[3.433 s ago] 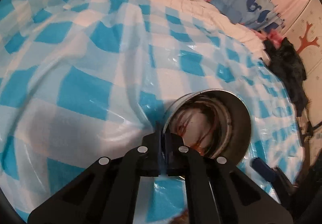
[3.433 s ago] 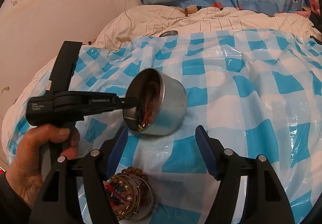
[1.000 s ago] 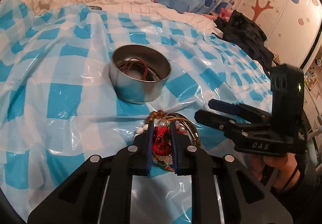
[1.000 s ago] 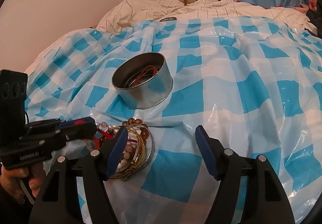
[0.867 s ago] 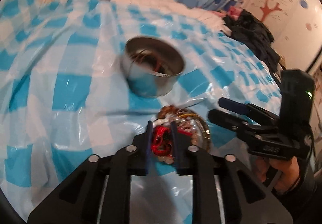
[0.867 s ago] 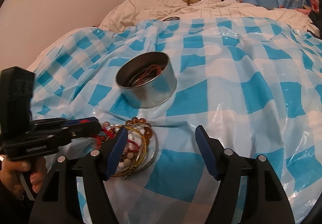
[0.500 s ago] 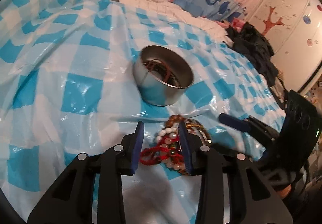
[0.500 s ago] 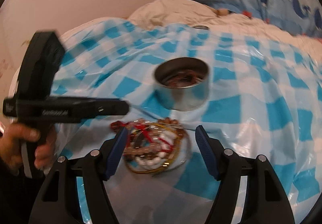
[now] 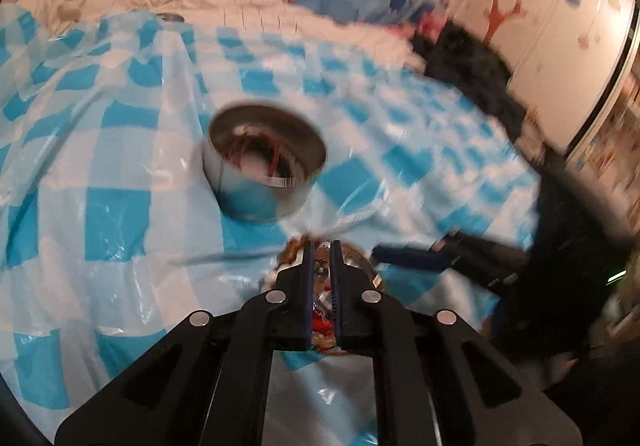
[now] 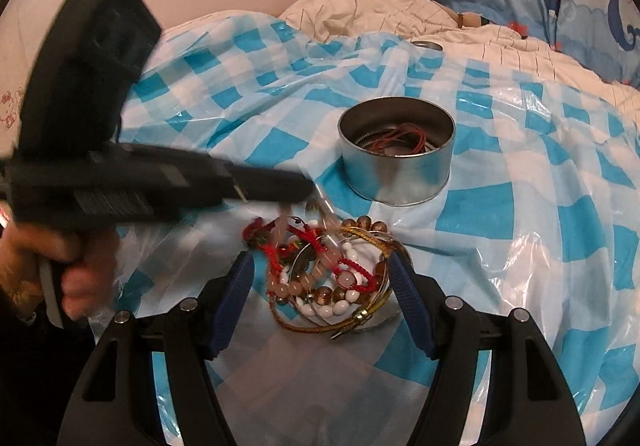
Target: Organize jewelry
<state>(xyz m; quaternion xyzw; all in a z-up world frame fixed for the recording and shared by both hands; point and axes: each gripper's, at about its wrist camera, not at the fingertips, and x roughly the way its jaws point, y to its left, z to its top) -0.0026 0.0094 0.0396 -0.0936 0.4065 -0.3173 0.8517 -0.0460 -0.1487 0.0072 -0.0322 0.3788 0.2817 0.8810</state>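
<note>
Left gripper just closing, nearly together over the jewelry pile, a strand seemingly between the tips. Right gripper wide apart, straddling that pile. Metal tin just beyond on the checked sheet.

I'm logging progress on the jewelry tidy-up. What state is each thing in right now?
Round silver metal tin: upright, open, red cords inside.
Heap of beaded bracelets and gold bangles: tangled on the blue-checked plastic sheet, outside the tin.
Left gripper: just closed, pinching a strand from the heap.
Right gripper: open, straddling the heap.
</note>
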